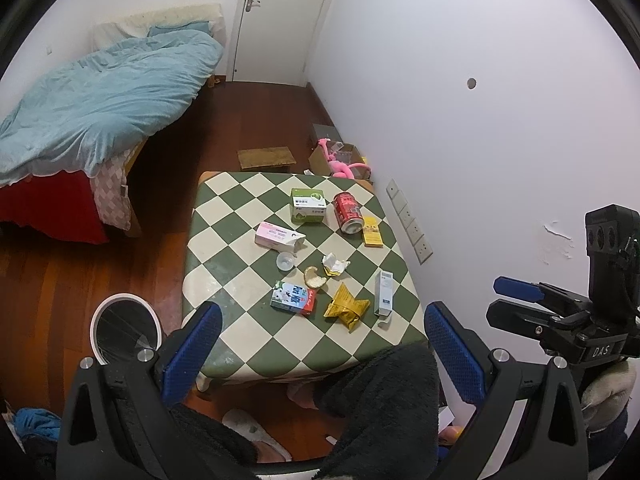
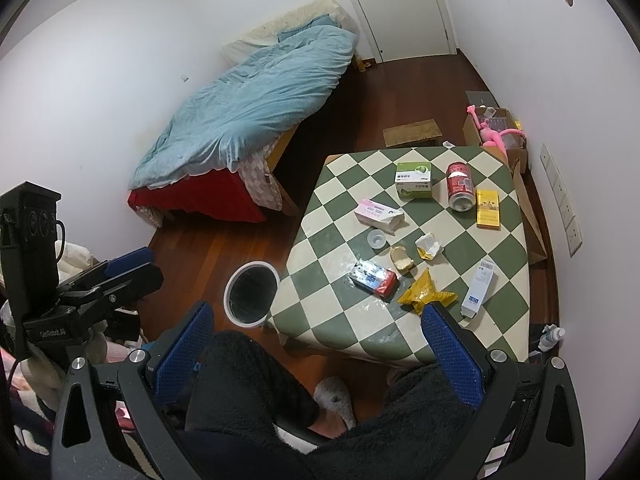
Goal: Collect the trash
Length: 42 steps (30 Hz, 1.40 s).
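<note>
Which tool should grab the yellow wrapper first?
Probably right: the yellow wrapper lies just ahead of its open tool; the left tool faces the bin side.

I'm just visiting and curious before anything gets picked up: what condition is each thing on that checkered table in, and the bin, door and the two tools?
red can: on its side, opened
pink box: flap torn open
white tube box: lying flat
yellow wrapper: crumpled
clear cup: upright
bin: lidless, bag-lined
door: closed
left gripper: fingers apart, holding nothing
right gripper: fingers apart, holding nothing
</note>
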Motion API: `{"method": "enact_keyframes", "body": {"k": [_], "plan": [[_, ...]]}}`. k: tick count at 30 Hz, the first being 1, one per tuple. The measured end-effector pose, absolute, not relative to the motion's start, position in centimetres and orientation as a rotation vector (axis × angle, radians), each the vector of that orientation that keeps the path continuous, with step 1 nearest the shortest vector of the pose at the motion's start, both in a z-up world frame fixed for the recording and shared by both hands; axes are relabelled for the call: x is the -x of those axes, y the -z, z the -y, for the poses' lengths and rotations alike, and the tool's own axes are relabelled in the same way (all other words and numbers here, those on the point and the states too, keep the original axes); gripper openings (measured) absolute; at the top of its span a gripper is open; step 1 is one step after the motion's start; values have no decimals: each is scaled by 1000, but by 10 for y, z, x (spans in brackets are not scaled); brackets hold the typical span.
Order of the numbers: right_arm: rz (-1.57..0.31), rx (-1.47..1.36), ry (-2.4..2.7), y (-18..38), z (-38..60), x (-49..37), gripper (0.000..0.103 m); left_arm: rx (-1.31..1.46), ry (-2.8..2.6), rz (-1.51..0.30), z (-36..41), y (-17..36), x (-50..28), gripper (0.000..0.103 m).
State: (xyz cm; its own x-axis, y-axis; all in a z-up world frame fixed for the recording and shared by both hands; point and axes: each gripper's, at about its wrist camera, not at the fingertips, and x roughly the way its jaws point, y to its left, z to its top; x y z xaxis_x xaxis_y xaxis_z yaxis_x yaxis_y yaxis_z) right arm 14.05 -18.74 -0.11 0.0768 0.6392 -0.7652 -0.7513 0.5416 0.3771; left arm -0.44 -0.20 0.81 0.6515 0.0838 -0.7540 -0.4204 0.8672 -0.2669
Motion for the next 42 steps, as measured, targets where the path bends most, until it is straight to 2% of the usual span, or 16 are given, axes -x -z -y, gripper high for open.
{"method": "enact_keyframes", "body": {"k": [42], "plan": [[-1062, 126, -1050, -1, 184, -140, 103, 442, -295, -815, -1, -9, 9, 103]]}}
